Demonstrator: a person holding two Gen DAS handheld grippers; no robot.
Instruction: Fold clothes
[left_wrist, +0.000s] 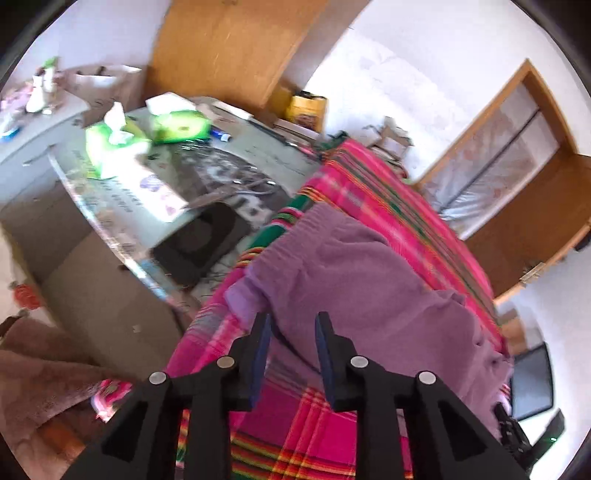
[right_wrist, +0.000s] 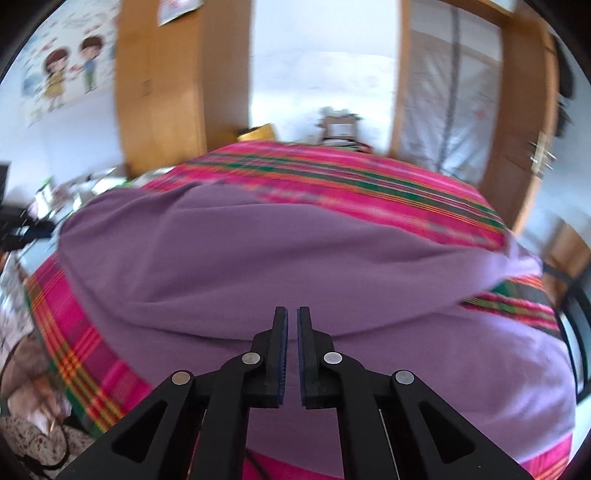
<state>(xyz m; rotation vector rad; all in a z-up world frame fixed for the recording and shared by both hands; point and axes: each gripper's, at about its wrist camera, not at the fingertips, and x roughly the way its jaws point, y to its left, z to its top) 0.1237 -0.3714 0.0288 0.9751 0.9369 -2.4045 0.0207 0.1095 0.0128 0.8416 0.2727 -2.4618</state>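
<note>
A purple garment (left_wrist: 351, 273) lies spread over a bed with a pink plaid cover (left_wrist: 369, 177). In the left wrist view my left gripper (left_wrist: 293, 319) hovers over the garment's near edge. It is open, with a wide gap and nothing between the pads. In the right wrist view the garment (right_wrist: 258, 251) fills the middle, with a folded ridge running across it and the plaid cover (right_wrist: 332, 166) behind it. My right gripper (right_wrist: 292, 312) sits just above the cloth. Its jaws stand a narrow slit apart with no fabric caught between them.
Left of the bed stands a cluttered glass-topped table (left_wrist: 110, 206) with green tissue packs (left_wrist: 177, 125). A wooden wardrobe (left_wrist: 229, 48) and a door (left_wrist: 517, 184) stand beyond. A dark screen (left_wrist: 532, 380) sits at the bed's right side, and a brown blanket (left_wrist: 37, 369) lies low on the left.
</note>
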